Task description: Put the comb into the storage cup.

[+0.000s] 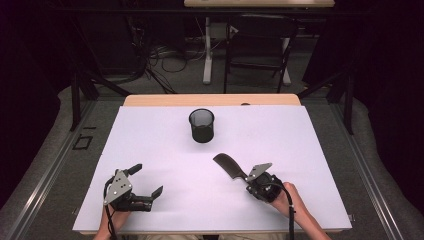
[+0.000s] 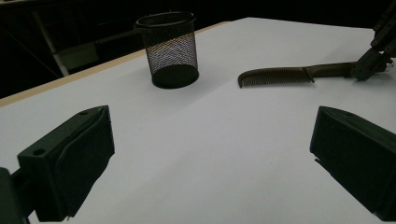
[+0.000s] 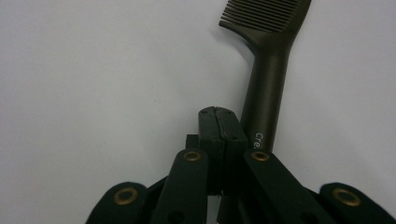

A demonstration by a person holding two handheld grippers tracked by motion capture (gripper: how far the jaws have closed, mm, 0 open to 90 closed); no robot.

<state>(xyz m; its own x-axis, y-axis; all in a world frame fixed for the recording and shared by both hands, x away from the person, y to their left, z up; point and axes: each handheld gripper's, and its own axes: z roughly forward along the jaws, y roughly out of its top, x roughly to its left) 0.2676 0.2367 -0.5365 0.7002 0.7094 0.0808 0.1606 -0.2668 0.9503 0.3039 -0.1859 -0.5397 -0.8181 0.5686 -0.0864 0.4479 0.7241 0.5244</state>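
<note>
Right claw (image 3: 218, 112) pressed together beside comb (image 3: 267, 70) handle, gripping nothing; reopen, straddle handle. Left claw (image 1: 148, 179) spread apart, lower left.

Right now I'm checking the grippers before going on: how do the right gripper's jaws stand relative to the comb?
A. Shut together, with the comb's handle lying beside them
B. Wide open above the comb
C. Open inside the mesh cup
A: in the right gripper view the right gripper has its jaws pressed together, and the comb handle runs alongside them, not between.
</note>
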